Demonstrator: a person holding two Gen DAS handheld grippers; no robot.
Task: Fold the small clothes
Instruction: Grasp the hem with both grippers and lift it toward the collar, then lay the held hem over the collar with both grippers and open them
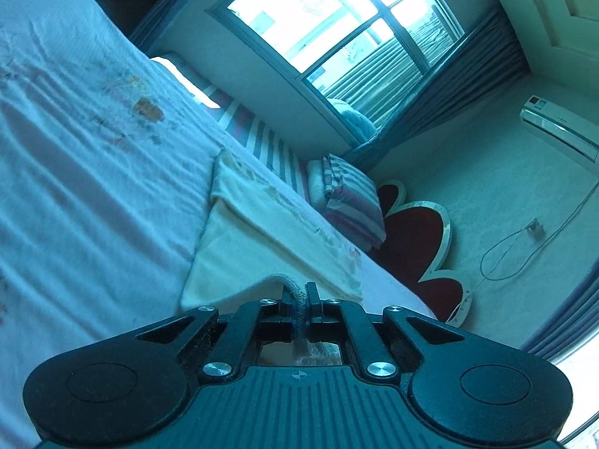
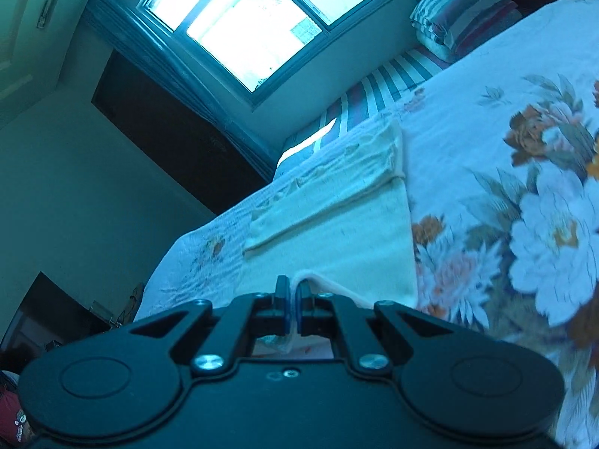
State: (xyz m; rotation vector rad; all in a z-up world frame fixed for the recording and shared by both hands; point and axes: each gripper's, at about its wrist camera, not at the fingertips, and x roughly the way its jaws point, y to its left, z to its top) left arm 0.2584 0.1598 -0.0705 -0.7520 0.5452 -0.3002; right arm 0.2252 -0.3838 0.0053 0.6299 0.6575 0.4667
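A: You are in a bedroom, with a bright window ahead and a bed under a floral bedspread. A folded striped quilt sits at the far end of the bed.

B: And the garment?

A: The cream garment lies on the bedspread straight ahead of you, its far end already doubled over into a band. The near edge is lifted off the bed; the rest lies on it.

B: What do I have hold of?

A: Your left gripper is clamped tight on a ribbed hem or cuff at the near edge. Your right gripper is pinched closed on a thin fold at the other near corner of the cream garment.

B: How will it handle?

A: I judge it light, soft and limp. It will sag between your two grips and drape wherever you lay it, so keep the edge taut between the corners. The corners are the right places to hold; the ribbed hem gives the firmer bite. It does not look slippery or fragile.

B: Any containers?

A: None that I can see, no basket or box, so nothing to report inside one.
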